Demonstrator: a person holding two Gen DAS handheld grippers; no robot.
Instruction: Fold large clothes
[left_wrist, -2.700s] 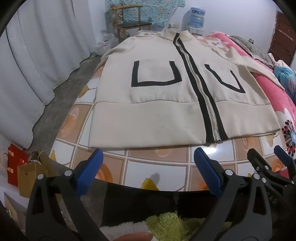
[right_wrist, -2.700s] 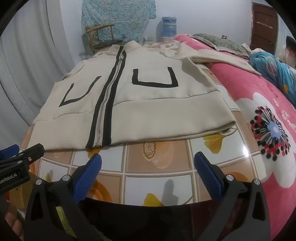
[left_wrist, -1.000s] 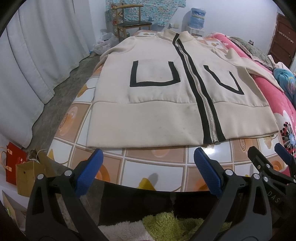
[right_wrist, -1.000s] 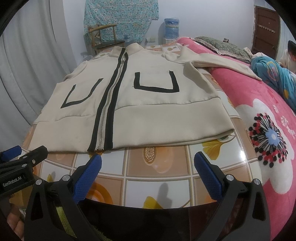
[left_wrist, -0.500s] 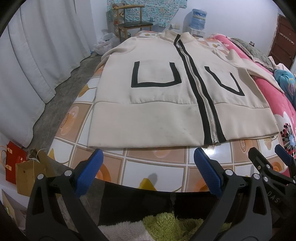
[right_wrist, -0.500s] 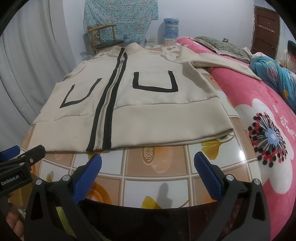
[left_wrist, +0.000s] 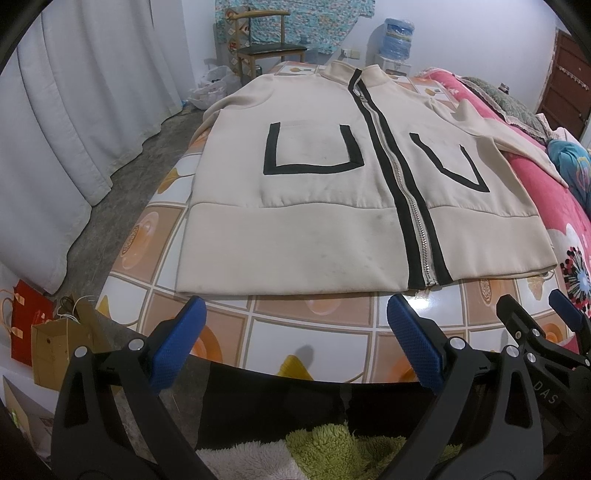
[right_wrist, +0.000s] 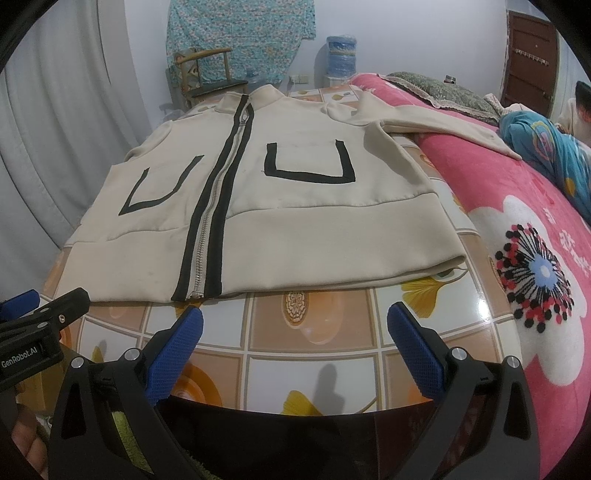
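Note:
A cream zip-up jacket (left_wrist: 295, 236) (right_wrist: 317, 236) with black pocket outlines and a black-edged zipper lies flat, front up, on a tiled table (left_wrist: 314, 332) (right_wrist: 314, 332). Its hem faces me. One sleeve (right_wrist: 436, 122) stretches right onto the pink bed. My left gripper (left_wrist: 295, 336) hovers open just short of the hem's left half, nothing between its blue pads. My right gripper (right_wrist: 295, 339) is open too, near the hem's middle and right part, also seen at the right edge of the left wrist view (left_wrist: 535, 317).
A pink flowered bed (right_wrist: 535, 258) adjoins the table on the right, with a blue garment (right_wrist: 546, 147) on it. White curtains (left_wrist: 55, 129) hang left. Paper bags (left_wrist: 33, 332) sit on the floor at left. A wooden chair (left_wrist: 266, 48) and a water bottle (right_wrist: 341, 55) stand behind.
Both views shifted only slightly; the grippers stay open near the hem and the jacket has not moved.

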